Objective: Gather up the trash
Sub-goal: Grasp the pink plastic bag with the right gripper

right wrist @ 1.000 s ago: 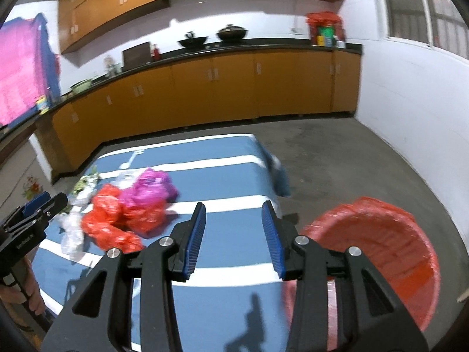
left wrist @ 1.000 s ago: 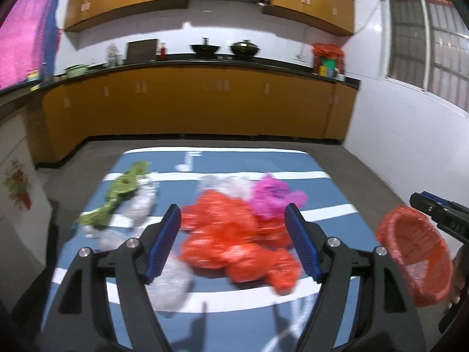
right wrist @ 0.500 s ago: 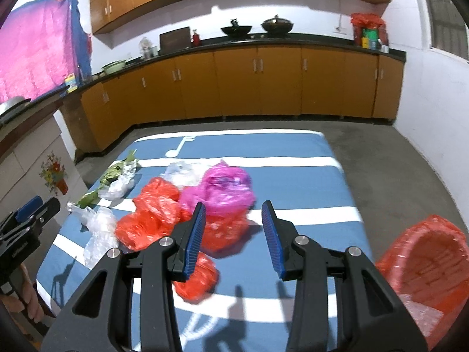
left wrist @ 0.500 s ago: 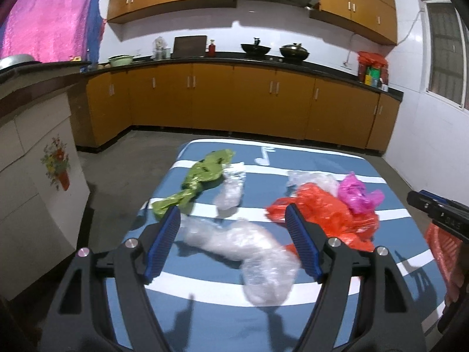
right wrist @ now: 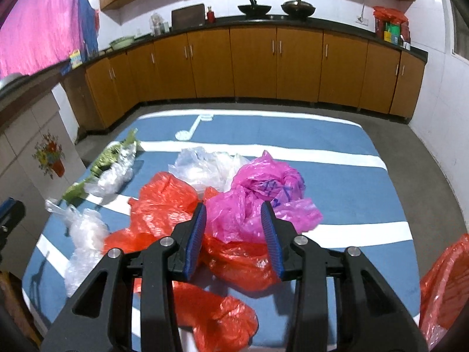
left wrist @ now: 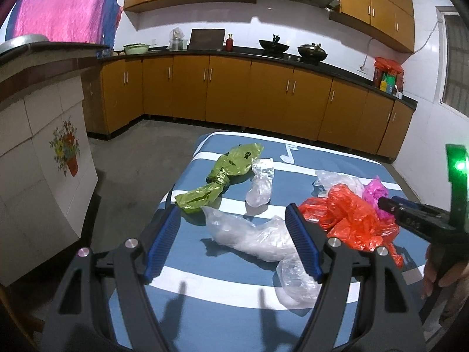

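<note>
Crumpled plastic bags lie on a blue table with white stripes [left wrist: 222, 290]. My left gripper [left wrist: 234, 240] is open above a clear plastic bag [left wrist: 252, 234]; a green bag [left wrist: 222, 173] and a small clear bag [left wrist: 261, 184] lie beyond it, red bags [left wrist: 348, 220] to the right. My right gripper [right wrist: 234, 234] is open, hovering over a pink bag [right wrist: 261, 202] and red bags [right wrist: 164, 205]. A white bag [right wrist: 202, 167] lies behind them. The red-lined trash basket [right wrist: 442, 287] stands at the right, off the table.
Orange kitchen cabinets [left wrist: 263, 94] with a black counter run along the back wall. A tiled counter with a flower decal [left wrist: 44, 158] stands left of the table. Grey floor [right wrist: 433, 170] surrounds the table. The right gripper shows in the left wrist view [left wrist: 416, 220].
Both grippers swung left and moved in over the bags. The left one now faces the clear and green bags; the right one has left the basket and hangs over the pink bag.
</note>
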### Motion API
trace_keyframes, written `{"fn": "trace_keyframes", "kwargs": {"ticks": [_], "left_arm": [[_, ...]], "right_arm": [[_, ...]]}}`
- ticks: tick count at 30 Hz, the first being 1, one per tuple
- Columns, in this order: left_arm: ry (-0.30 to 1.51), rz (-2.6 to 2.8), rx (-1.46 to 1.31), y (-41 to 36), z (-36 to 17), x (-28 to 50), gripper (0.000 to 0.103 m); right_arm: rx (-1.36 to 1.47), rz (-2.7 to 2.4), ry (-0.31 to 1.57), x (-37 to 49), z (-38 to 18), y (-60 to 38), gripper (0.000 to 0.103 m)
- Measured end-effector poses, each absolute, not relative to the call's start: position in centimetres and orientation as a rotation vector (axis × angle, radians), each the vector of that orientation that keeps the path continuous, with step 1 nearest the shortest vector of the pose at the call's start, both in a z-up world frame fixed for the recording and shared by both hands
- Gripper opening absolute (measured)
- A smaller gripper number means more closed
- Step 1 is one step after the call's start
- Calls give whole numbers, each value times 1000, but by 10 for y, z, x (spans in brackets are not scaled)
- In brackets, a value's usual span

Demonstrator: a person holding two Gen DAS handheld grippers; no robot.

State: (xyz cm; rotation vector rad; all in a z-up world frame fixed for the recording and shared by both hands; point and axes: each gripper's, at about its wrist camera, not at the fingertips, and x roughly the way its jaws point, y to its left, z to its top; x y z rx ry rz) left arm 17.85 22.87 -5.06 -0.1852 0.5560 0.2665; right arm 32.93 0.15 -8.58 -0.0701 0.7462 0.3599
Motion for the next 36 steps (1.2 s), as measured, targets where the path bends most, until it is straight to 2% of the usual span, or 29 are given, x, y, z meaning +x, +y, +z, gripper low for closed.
{"fn": "trace_keyframes", "kwargs": {"ticks": [2, 5, 21, 30, 36], "left_arm": [[557, 264, -183, 228, -51, 181, 73], [558, 257, -182, 226, -53, 182, 73], [590, 130, -166, 181, -55, 205, 73], [659, 18, -135, 127, -67, 245, 72], [737, -1, -130, 109, -81, 273, 60]], "right_arm": [[-77, 358, 767, 332, -92, 1, 16], [-80, 353, 773, 329, -95, -3, 5], [29, 301, 634, 306, -48, -60, 4], [43, 258, 638, 295, -49, -87, 4], [54, 248, 658, 294, -55, -98, 4]]}}
